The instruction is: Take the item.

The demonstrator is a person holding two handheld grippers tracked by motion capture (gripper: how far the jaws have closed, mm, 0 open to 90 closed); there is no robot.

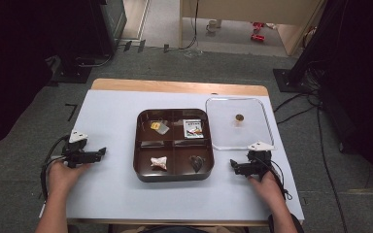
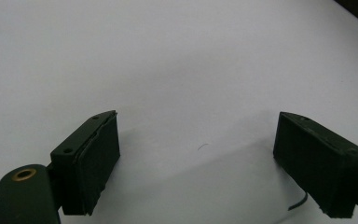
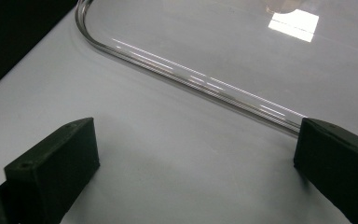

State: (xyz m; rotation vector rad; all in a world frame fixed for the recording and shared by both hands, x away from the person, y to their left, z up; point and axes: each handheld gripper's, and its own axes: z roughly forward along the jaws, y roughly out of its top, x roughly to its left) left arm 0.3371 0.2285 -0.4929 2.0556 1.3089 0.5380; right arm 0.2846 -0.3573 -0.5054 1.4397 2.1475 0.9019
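Note:
A dark brown four-compartment tray (image 1: 143, 141) sits mid-table. Its far-left compartment holds a yellow and clear wrapped piece (image 1: 159, 126). A small printed packet (image 1: 193, 128) lies far right, a pale wrapped candy (image 1: 159, 163) near left, and a dark heart-shaped piece (image 1: 196, 162) near right. A clear lid (image 1: 257, 116) with a brown knob (image 1: 239, 117) lies flat to the tray's right; its curved rim (image 3: 177, 77) crosses the right gripper view. My left gripper (image 1: 102, 152) rests open on the white sheet left of the tray, jaws wide (image 2: 198, 161). My right gripper (image 1: 233, 165) is open beside the tray's near-right corner (image 3: 196, 172), empty.
The white sheet (image 1: 107, 116) covers a wooden table whose far edge (image 1: 175, 87) shows. Beyond it is grey carpet with cables (image 1: 296, 104), dark stands (image 1: 82, 63) and red items (image 1: 257, 31) on the floor.

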